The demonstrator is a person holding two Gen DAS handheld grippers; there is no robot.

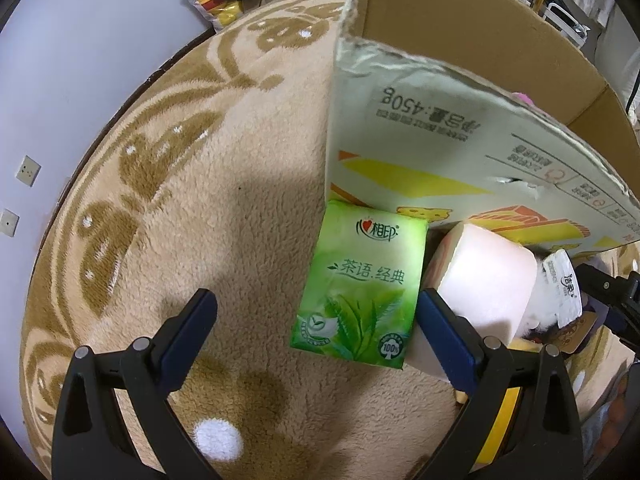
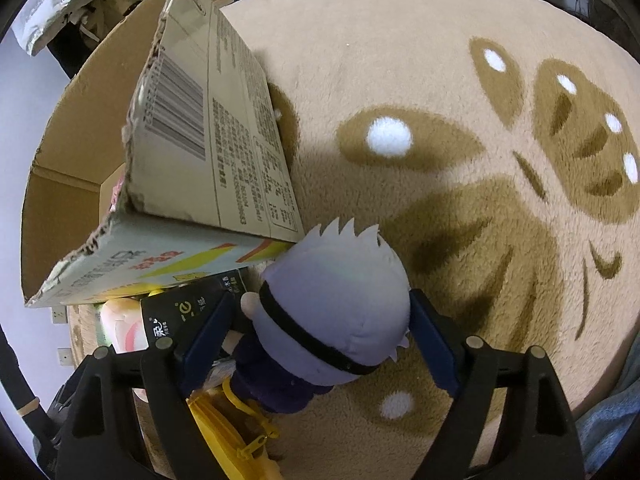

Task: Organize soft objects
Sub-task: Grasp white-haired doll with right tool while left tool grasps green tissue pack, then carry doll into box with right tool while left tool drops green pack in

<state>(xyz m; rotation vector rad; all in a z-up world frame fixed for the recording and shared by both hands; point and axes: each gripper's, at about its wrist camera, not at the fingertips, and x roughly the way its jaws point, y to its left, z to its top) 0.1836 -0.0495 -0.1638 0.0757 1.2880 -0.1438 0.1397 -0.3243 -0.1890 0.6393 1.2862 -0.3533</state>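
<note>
In the left wrist view my left gripper [image 1: 316,312] is open above the rug, its right finger beside a green tissue pack [image 1: 358,286] that leans on the cardboard box [image 1: 460,148]. A pink-white soft block [image 1: 486,276] lies right of the pack. In the right wrist view my right gripper [image 2: 320,320] has its jaws around the head of a white-haired plush doll [image 2: 332,304] in dark clothes, pads at both sides of the head. A black tissue pack [image 2: 180,308] and a pink plush [image 2: 120,328] lie left of the doll by the box [image 2: 208,128].
A beige rug with brown patterns [image 1: 180,208] covers the floor. The open box has something pink inside [image 1: 524,100]. A yellow zip pouch [image 2: 236,428] lies under the doll. Clutter and shelves stand behind the box. A white wall with sockets [image 1: 28,170] is at left.
</note>
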